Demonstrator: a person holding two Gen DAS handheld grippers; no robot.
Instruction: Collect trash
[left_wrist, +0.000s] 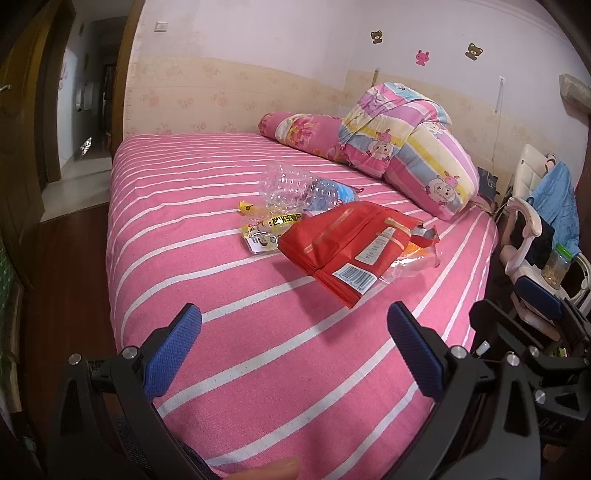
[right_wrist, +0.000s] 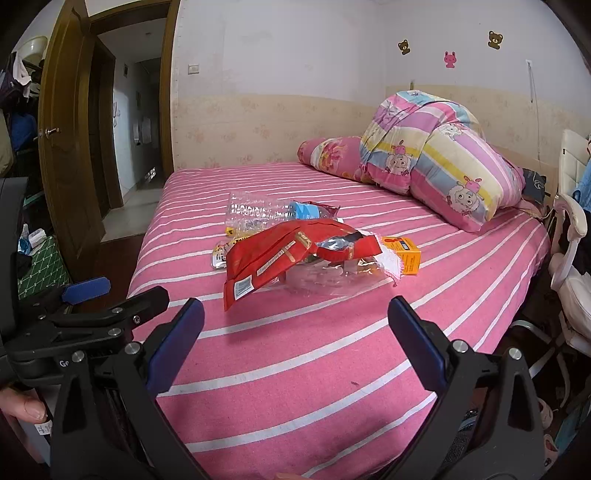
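A heap of trash lies in the middle of the pink striped bed (left_wrist: 229, 362) (right_wrist: 295, 362). It holds a torn red snack bag (left_wrist: 347, 247) (right_wrist: 280, 254), a crushed clear plastic bottle (left_wrist: 295, 186) (right_wrist: 258, 214), a yellow wrapper (left_wrist: 266, 225), and a small orange box (right_wrist: 404, 254). My left gripper (left_wrist: 293, 325) is open and empty, over the bed just short of the red bag. My right gripper (right_wrist: 295, 319) is open and empty, also short of the bag. The left gripper shows at the left of the right wrist view (right_wrist: 107, 306).
A folded cartoon quilt (left_wrist: 406, 147) (right_wrist: 436, 158) and a pink bolster (left_wrist: 295, 129) lie at the bed's far side by the wall. A white chair (right_wrist: 569, 258) with clutter stands at the right. An open wooden door (right_wrist: 62, 147) and a green box (right_wrist: 40, 269) are at the left.
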